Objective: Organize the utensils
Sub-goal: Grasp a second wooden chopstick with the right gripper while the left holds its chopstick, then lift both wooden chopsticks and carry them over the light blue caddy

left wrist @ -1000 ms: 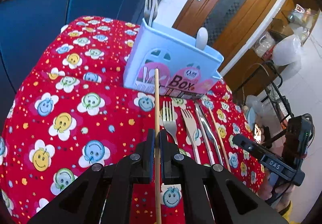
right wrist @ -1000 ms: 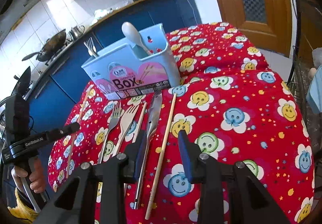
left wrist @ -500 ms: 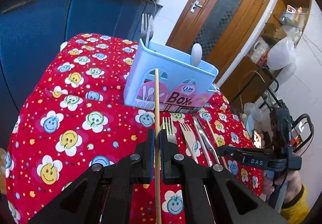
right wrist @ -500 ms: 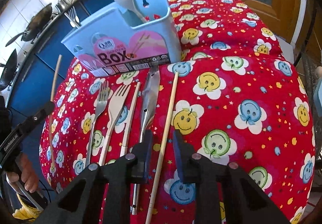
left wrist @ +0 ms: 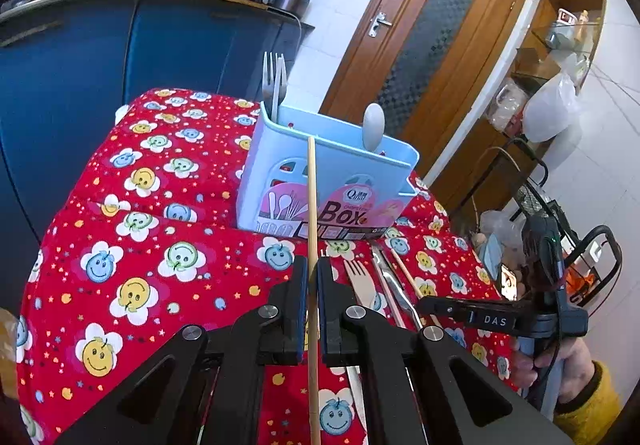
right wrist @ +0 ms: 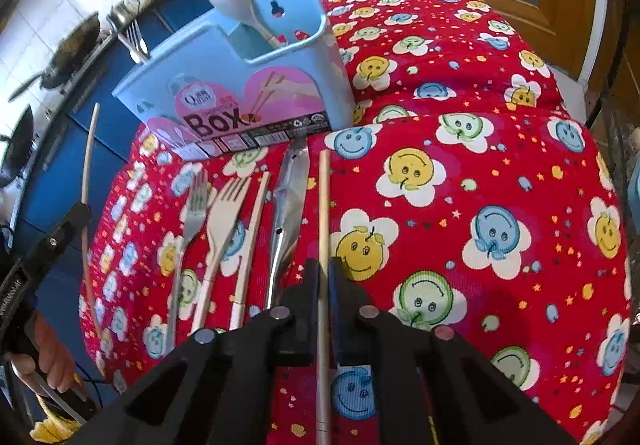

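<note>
Setting: table under a red smiley-flower cloth (right wrist: 460, 205); kitchen counter and wooden door behind.
Holder: light blue utensil box (left wrist: 332, 181) labelled "Box", upright at the far side of the cloth; also in the right view (right wrist: 240, 93).
Already in holder: 1 fork (left wrist: 274, 85) at the box's left end, 1 pale spoon (right wrist: 236, 5) in the right-end compartment.
Left gripper: (left wrist: 313, 277) fingers pressed onto chopstick 1 (left wrist: 312, 205), which is lifted clear of the cloth and points toward the box front; seen from the right view as a thin stick in the air (right wrist: 89, 149).
Right gripper: (right wrist: 323, 277) fingers closed narrowly around chopstick 2 (right wrist: 324, 205); the stick appears to lie on the cloth, its tip just short of the box.
Loose on cloth, left to right: 1 metal fork (right wrist: 192, 205), 1 pale fork (right wrist: 224, 213), 1 cream-handled piece (right wrist: 252, 229), 1 metal tongs (right wrist: 290, 201), all parallel, tips near the box.
Step in hand (judged): 2 chopsticks gripped, 1 raised, 1 at pickup.
Next move calls for (judged): lifting chopstick 2, tilting each stick upright above a free compartment, then releasing.
Remaining (judged): 4 pieces.
</note>
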Demonstrator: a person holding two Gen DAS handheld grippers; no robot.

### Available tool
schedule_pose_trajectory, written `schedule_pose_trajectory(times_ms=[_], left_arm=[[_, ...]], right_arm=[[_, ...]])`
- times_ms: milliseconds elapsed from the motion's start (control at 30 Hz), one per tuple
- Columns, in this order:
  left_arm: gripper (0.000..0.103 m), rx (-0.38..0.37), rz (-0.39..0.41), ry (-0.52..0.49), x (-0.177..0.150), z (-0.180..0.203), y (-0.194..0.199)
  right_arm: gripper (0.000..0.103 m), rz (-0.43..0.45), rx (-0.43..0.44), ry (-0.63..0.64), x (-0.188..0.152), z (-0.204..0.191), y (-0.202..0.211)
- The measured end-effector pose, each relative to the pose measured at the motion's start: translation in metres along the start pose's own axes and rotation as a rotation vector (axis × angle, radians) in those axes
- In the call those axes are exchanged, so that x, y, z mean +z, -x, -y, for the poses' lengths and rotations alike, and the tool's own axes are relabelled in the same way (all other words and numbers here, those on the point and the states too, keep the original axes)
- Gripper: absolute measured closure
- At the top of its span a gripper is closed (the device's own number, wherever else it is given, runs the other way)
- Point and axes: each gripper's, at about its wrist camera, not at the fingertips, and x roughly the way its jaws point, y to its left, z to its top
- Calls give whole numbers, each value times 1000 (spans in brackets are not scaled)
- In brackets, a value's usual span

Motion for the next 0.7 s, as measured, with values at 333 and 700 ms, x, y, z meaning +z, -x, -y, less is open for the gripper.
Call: schedule_pose_trajectory(times_ms=[333, 700], left_arm=[[99, -1, 58, -19, 6, 10, 11], [99, -5, 116, -36, 21, 23, 13]], right_arm=[[97, 207, 113, -11, -7, -3, 37], [97, 457, 176, 64, -6, -22, 78]])
